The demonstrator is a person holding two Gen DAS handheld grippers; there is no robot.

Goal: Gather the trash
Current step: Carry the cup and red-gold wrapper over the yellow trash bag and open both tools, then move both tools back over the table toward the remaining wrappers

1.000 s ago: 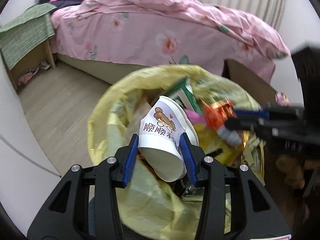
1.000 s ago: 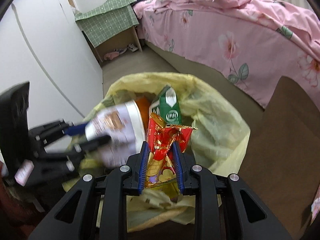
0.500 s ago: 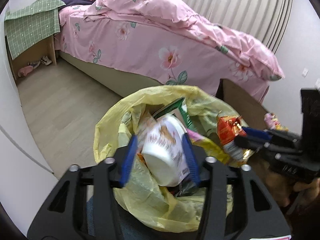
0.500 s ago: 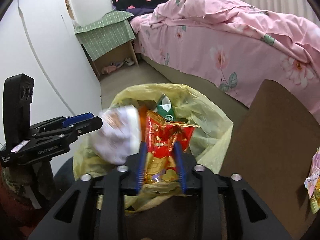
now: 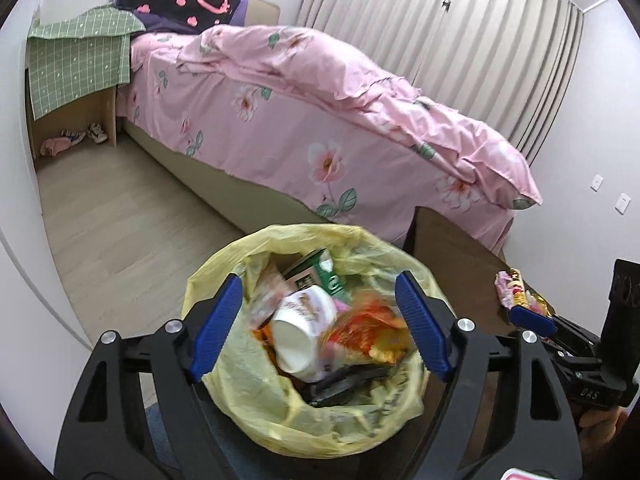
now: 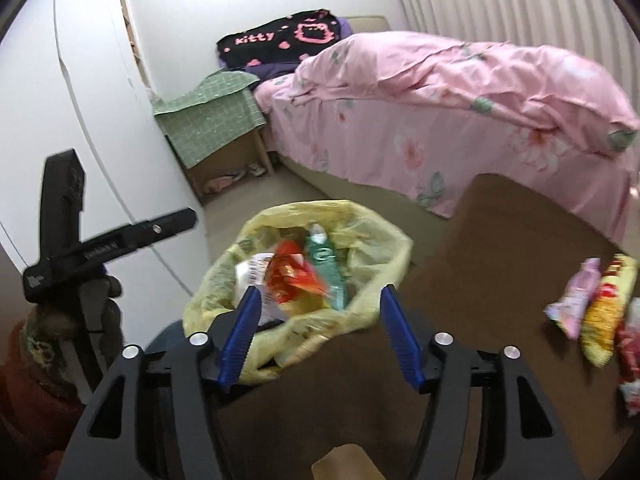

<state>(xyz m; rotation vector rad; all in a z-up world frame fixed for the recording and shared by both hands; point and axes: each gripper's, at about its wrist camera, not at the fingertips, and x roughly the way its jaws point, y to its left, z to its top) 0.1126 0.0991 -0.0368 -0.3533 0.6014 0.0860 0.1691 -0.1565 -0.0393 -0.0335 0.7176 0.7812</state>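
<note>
A bedroom with a pink bed (image 5: 320, 120) behind. The left gripper (image 5: 320, 328) hangs over the yellow bag (image 5: 248, 392), fingers spread wide and empty. Inside the bag lie a white cup (image 5: 300, 336), a red wrapper (image 5: 368, 332) and a green carton (image 5: 316, 276). The right gripper (image 6: 320, 336) is likewise apart, beside the bag above the brown worktop (image 6: 500, 240). More wrappers (image 6: 592, 300) lie on the worktop, blurred and partly cut off.

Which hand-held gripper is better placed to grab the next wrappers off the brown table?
Right. The right hand-held gripper is open, empty and already over the brown table, with the wrappers just to its right. The left hand-held gripper, also open, hangs over the yellow trash bag.
</note>
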